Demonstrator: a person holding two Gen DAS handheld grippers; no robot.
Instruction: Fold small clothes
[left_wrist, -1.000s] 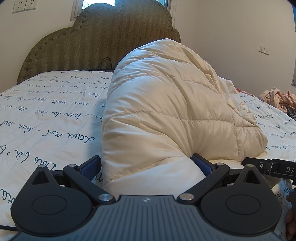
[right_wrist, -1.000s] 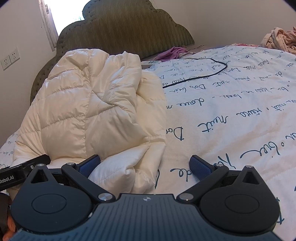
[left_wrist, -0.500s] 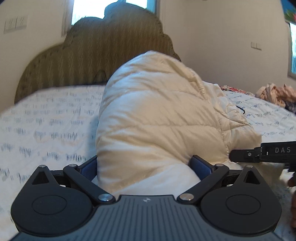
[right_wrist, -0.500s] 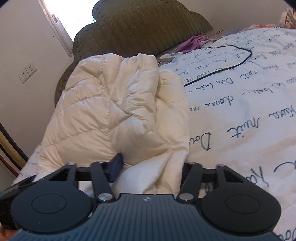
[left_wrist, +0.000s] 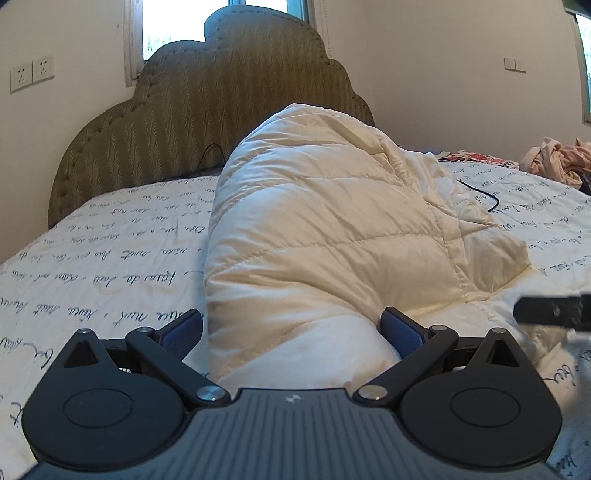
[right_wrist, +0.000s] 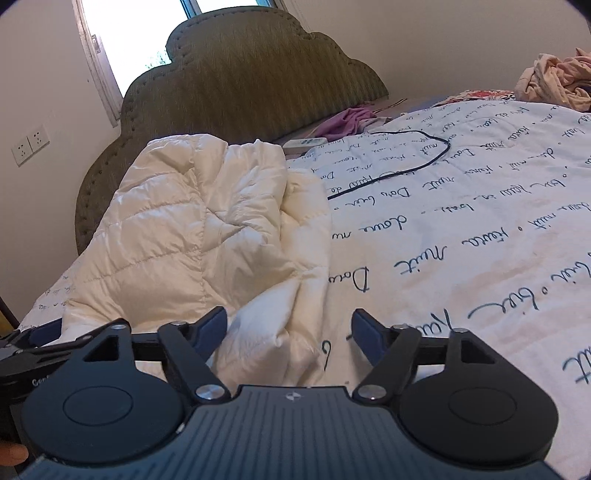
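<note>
A cream quilted puffer jacket (left_wrist: 332, 236) lies bunched on the bed; it also shows in the right wrist view (right_wrist: 207, 240). My left gripper (left_wrist: 291, 328) is open, with its blue pads either side of the jacket's near folded edge. My right gripper (right_wrist: 290, 328) is open over the jacket's white near corner, its left pad against the fabric and its right pad above the sheet. The right gripper's body shows blurred at the right edge of the left wrist view (left_wrist: 554, 312).
The bed sheet (right_wrist: 461, 240) is white with dark script. An olive padded headboard (left_wrist: 207, 110) stands behind. A black cable (right_wrist: 402, 170) lies on the sheet, with a white power strip (right_wrist: 304, 143), a purple garment (right_wrist: 347, 120) and a pink clothes pile (right_wrist: 554, 81) farther off.
My right gripper closed in on the jacket corner half a second ago and has opened again. Both views have shifted; the left gripper stays open around the jacket edge.
</note>
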